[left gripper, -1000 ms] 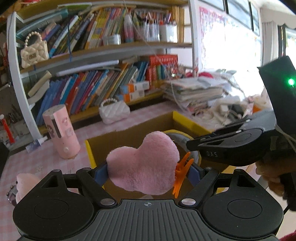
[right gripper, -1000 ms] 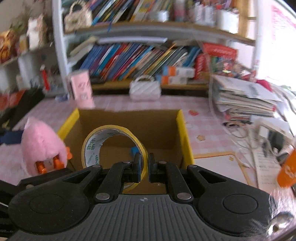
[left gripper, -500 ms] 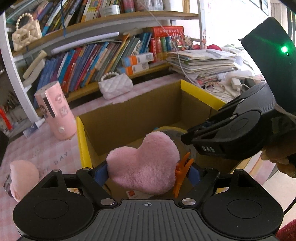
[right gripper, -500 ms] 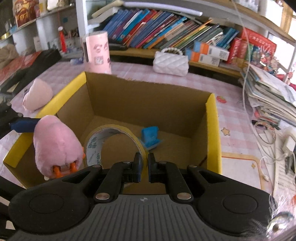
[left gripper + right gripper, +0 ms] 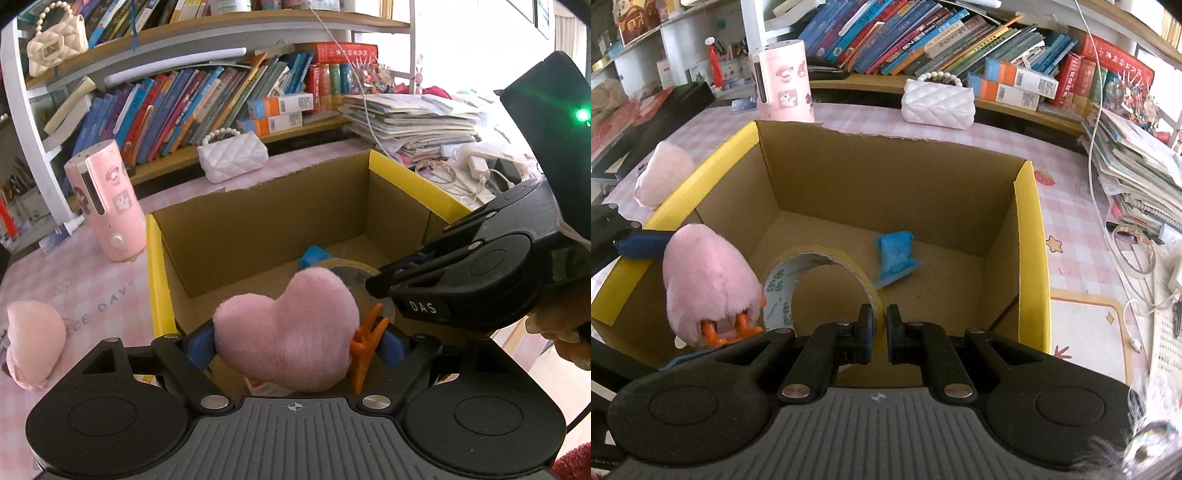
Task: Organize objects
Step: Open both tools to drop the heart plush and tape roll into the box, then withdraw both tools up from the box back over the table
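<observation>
A pink heart plush [image 5: 288, 336] with an orange clip [image 5: 365, 339] hangs between the blue pads [image 5: 199, 349] of my left gripper [image 5: 295, 347]. The jaws are opening, and the pads still touch the plush. It hangs over the near left corner of the open yellow-rimmed cardboard box [image 5: 159, 277]. My right gripper [image 5: 880, 332] is shut on the rim of a yellow tape roll [image 5: 783, 284], which stands upright low inside the box [image 5: 1032, 258]. A small blue object [image 5: 895, 254] lies on the box floor beyond the tape. The same plush [image 5: 709, 280] shows at the left of the right wrist view.
On the pink checked table behind the box stand a pink cylinder [image 5: 783, 85] and a white quilted purse [image 5: 938, 101]. A second pink plush [image 5: 29, 343] lies left of the box. Stacked papers [image 5: 413, 122] and cables [image 5: 1137, 258] crowd the right. Bookshelves fill the back.
Both grippers have come down and forward over the box with their loads. The tape roll now sits deeper inside, and the box floor with the blue object has come into view.
</observation>
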